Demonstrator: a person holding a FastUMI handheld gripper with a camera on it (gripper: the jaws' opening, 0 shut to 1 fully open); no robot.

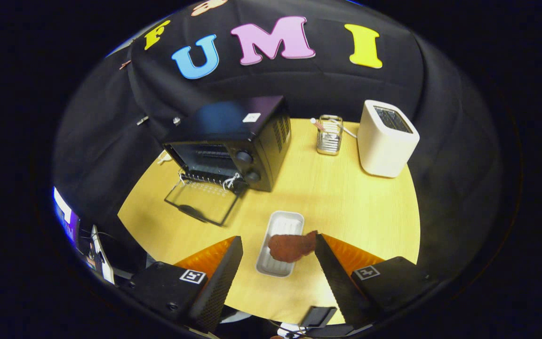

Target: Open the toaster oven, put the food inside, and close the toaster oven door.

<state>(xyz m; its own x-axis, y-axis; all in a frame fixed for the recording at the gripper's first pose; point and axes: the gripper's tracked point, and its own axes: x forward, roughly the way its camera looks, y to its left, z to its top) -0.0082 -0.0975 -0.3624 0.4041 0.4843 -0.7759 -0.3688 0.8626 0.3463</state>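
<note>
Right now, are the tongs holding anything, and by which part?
Nothing held. The tongs are open, fingers either side of the food lying in the tray; the right one is at its edge.

gripper view | high above table (346,197) | angled down | fingers (224,278) wide apart

Black toaster oven (233,141) is sitting on the yellow wood-grain table (346,207); right of it, a white toaster (386,139); nearer, reddish-brown food (292,247) in a pale grey tray (282,223).

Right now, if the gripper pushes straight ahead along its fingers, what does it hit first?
Likely the brown food piece lying in the white tray, between the open gripper's fingertips. The open toaster oven sits well beyond; depth is unclear.
</note>
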